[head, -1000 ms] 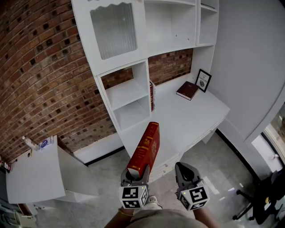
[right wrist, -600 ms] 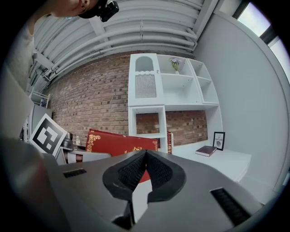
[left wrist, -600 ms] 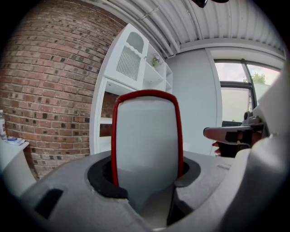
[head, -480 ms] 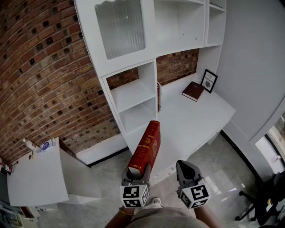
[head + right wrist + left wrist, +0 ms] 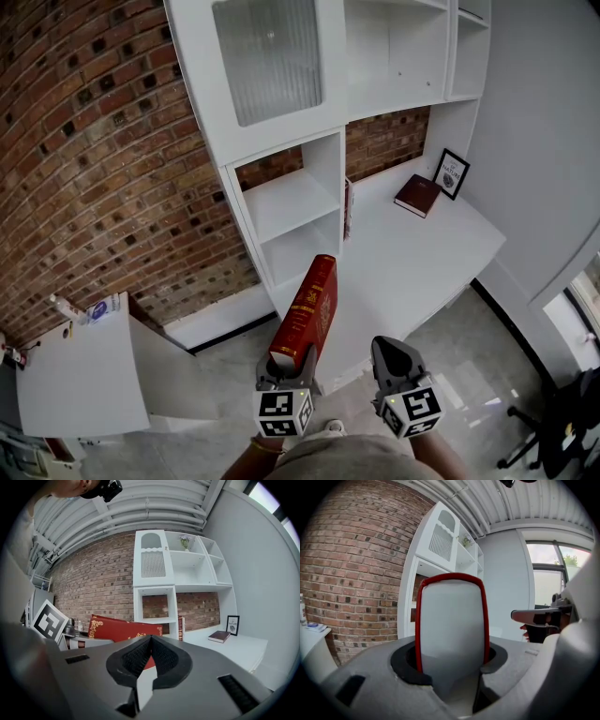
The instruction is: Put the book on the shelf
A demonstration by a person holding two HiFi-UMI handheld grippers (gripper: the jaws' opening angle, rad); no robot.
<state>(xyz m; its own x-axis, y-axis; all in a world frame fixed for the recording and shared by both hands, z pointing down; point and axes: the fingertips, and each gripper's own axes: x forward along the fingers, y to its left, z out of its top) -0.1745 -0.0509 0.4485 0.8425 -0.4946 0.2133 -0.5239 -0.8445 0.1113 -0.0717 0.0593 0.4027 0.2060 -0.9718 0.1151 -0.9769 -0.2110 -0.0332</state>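
A thick red book (image 5: 305,314) with gold print stands tilted upward in my left gripper (image 5: 286,368), whose jaws are shut on its lower end. In the left gripper view the book's pale page edge (image 5: 450,630) fills the space between the jaws. My right gripper (image 5: 391,352) is beside it on the right, shut and holding nothing. From the right gripper view (image 5: 151,653) the red book (image 5: 117,630) shows to the left. The white shelf unit (image 5: 291,202) with open cubbies stands ahead against the brick wall.
A white desk (image 5: 422,253) extends right of the shelf, carrying a dark red book (image 5: 417,195) lying flat and a small framed picture (image 5: 454,173). Another book (image 5: 348,208) stands upright against the shelf's side. A low white table (image 5: 75,375) with a bottle (image 5: 66,307) sits at left.
The shelf and desk have shifted right and up in the head view, as the view moved. Both grippers and the held book keep their places in the frame.
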